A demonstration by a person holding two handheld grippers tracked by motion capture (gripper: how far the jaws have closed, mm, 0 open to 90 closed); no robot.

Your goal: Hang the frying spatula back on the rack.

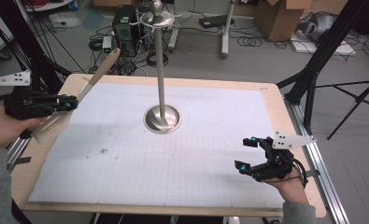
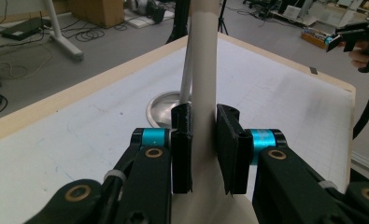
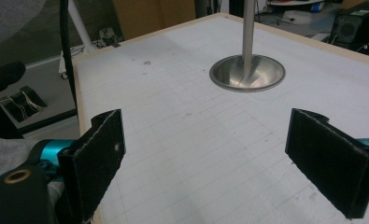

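Clamping one pale wooden spatula [image 1: 74,106] by its handle, the left hand-held gripper [image 2: 204,144] is holding it tilted above the surface's [image 1: 51,184] left edge, while the right hand-held gripper [image 1: 249,154] is sitting wide apart, holding nothing, near one shiny metal stand [image 1: 161,70] with a round base

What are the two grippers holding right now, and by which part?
The left gripper clamps a wooden spatula low on its handle, just above the blade. The right gripper is open, holding nothing.
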